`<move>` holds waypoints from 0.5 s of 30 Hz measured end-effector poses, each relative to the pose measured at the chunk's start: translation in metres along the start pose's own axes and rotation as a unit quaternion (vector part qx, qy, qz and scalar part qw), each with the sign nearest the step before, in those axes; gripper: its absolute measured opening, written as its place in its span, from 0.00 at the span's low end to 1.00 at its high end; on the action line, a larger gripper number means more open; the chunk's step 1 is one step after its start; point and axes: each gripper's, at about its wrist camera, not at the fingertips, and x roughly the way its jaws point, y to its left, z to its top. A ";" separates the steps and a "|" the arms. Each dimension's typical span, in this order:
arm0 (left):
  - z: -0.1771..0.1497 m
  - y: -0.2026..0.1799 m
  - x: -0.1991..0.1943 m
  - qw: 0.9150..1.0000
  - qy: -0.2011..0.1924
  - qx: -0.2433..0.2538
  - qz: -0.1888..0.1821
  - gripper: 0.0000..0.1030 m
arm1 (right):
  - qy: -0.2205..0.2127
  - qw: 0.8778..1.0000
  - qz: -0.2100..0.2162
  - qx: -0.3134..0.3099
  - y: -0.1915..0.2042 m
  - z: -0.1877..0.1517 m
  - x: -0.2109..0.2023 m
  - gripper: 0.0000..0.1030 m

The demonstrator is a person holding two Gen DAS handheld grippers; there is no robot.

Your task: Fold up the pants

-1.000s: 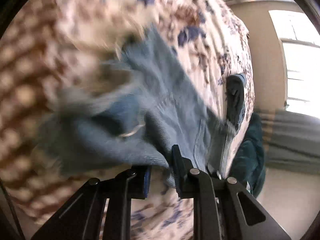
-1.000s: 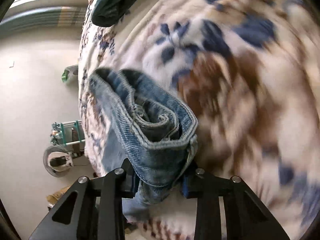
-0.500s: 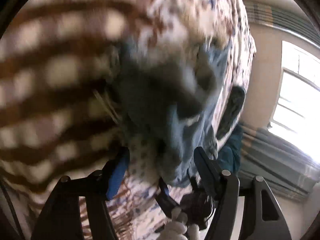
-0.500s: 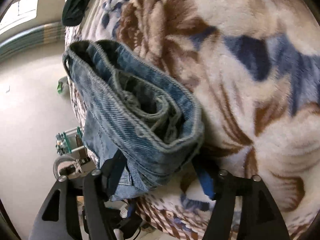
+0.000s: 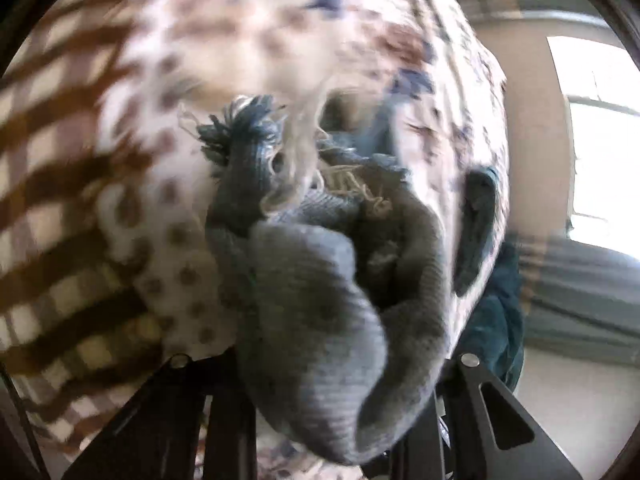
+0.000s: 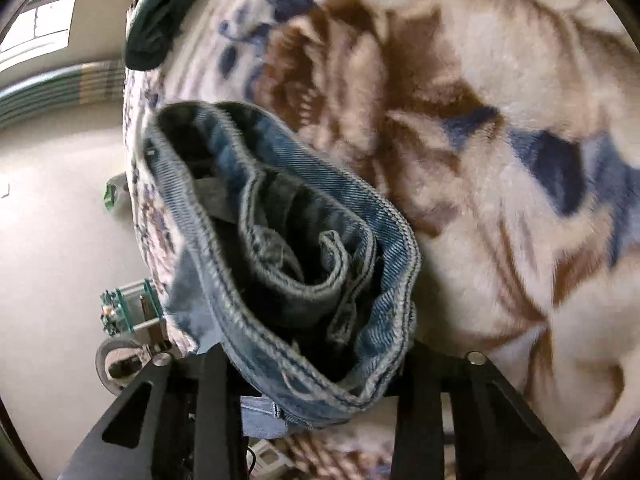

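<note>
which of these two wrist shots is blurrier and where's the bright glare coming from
Left wrist view: blurrier, the blanket smeared by motion and the jeans soft and too close; the window at right is blown out white. Right wrist view: denim stitching fairly sharp, blanket edges streaked, mild window glare top left; fisheye bends both.

Blue denim pants (image 6: 288, 248); cream blanket (image 6: 500, 200) (brown-blue, seemingly floral).

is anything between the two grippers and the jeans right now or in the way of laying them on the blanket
Nothing visible. Bunched denim of the jeans fills both the right gripper and left gripper. The floral blanket beside them shows bare.
</note>
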 end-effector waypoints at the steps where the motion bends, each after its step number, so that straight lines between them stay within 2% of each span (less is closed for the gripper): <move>1: 0.000 -0.012 -0.005 1.000 0.006 0.014 0.003 0.21 | -0.006 1.000 0.000 -0.001 0.007 -0.002 -0.006 0.32; 6: 0.027 -0.082 -0.014 0.997 0.049 0.051 -0.006 0.21 | -0.049 0.999 0.015 -0.015 0.066 -0.013 -0.058 0.30; 10: 0.047 -0.154 -0.012 0.993 0.071 0.098 -0.016 0.21 | -0.076 0.996 0.035 -0.013 0.099 -0.008 -0.093 0.30; 15: 0.073 -0.251 0.014 0.988 0.086 0.118 -0.048 0.20 | -0.117 0.990 0.073 0.003 0.139 0.039 -0.136 0.30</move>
